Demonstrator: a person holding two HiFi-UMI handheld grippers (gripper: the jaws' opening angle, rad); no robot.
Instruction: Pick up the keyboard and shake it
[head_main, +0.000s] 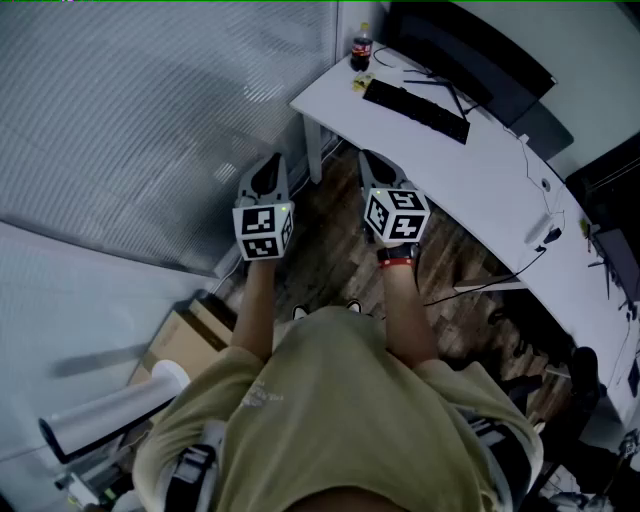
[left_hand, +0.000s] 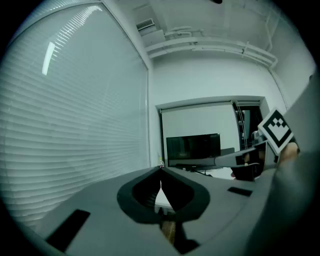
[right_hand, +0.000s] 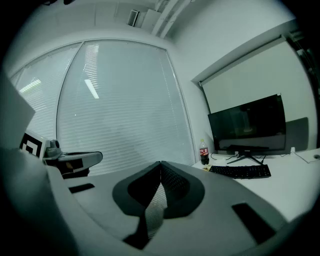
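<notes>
Head view: the keyboard (head_main: 415, 108) lies on the desk (head_main: 480, 190), well ahead of the left gripper (head_main: 268, 172) and right gripper (head_main: 375, 165). The monitor (head_main: 470, 50) is cut off at the top.

Left gripper view: jaws pressed together, empty; the keyboard is hard to make out.

Right gripper view: jaws together, empty. The keyboard is far ahead to the right. The bottle (right_hand: 204, 152) has an unreadable red label.

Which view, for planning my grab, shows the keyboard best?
The head view: the keyboard lies whole, seen from above, on the desk before the monitor. The right gripper view shows the keyboard edge-on and low. The left gripper view shows no keyboard I can make out.
</notes>
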